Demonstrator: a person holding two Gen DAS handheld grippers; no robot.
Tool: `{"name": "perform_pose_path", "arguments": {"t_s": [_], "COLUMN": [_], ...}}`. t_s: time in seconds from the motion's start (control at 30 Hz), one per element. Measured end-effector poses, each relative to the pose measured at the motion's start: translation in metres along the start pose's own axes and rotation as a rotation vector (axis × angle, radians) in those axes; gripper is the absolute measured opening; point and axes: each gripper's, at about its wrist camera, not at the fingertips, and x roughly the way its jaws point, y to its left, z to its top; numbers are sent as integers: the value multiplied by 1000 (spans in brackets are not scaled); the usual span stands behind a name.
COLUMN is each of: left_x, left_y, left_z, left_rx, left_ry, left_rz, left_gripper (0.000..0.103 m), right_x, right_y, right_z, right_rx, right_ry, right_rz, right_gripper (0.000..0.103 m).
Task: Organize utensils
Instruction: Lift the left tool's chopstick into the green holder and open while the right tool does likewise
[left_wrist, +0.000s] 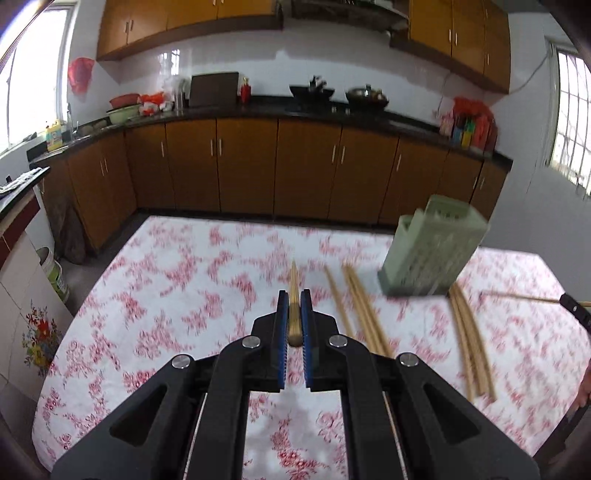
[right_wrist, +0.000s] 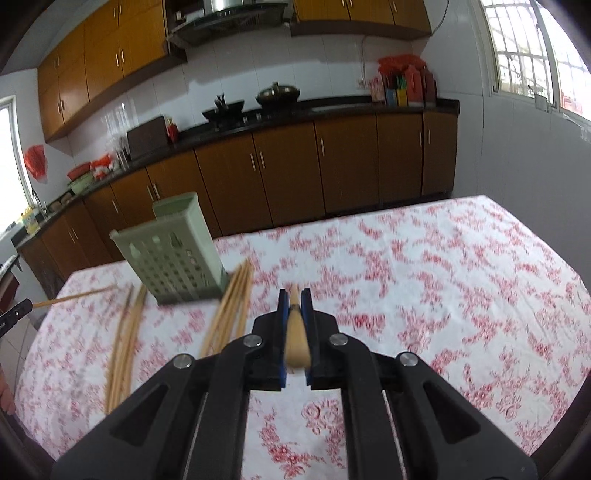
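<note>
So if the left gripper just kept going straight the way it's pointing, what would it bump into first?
Probably only the flowered tablecloth. The left gripper, shut on a chopstick, points down at bare cloth; the green holder and loose chopsticks lie off to its right. Depth is unclear.

A table under a white cloth with red flowers (left_wrist: 184, 280) fills the foreground. Behind it runs a dark countertop (left_wrist: 258, 109) over brown cabinet doors (left_wrist: 243, 166) — a black wok (left_wrist: 312, 91) and a lidded pot (left_wrist: 366, 94) sit on the stove there. A window (right_wrist: 524, 48) brightens the right wall.
</note>
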Motion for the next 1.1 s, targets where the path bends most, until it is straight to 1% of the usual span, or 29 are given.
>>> {"name": "perform_pose_path", "arguments": {"t_s": [0.2, 0.5, 0.57, 0.67, 0.77, 0.87, 0.9, 0.97, 1.1], "left_x": [-15, -22, -24, -36, -53, -70, -72, -76, -68], "left_y": [0, -7, -9, -15, -27, -46, -50, -65, -88], "left_z": [23, 47, 56, 77, 106, 136, 141, 151, 154], "left_rx": [-30, -2, 8, 13, 20, 19, 19, 29, 49], "left_ry": [-80, -145, -158, -206, -282, -348, -357, -373, -361], "left_rz": [-3, 11, 14, -3, -28, -91, -108, -150, -196], "left_gripper": [7, 7, 7, 7, 7, 7, 7, 7, 7], "right_x": [-10, -12, -17, -31, -48, -58, -58, -55, -42], "right_y": [3, 11, 17, 23, 33, 44, 50, 58, 78], "right_z": [24, 43, 56, 85, 122, 148, 157, 164, 165], "right_rx": [-3, -36, -54, -62, -50, -34, -31, -33, -72], "right_ry": [-73, -111, -134, -195, -266, -303, -307, -303, -276], "right_rz": [6, 10, 24, 57, 117, 191, 221, 253, 275], "right_gripper": [8, 8, 8, 8, 8, 8, 8, 8, 8]}}
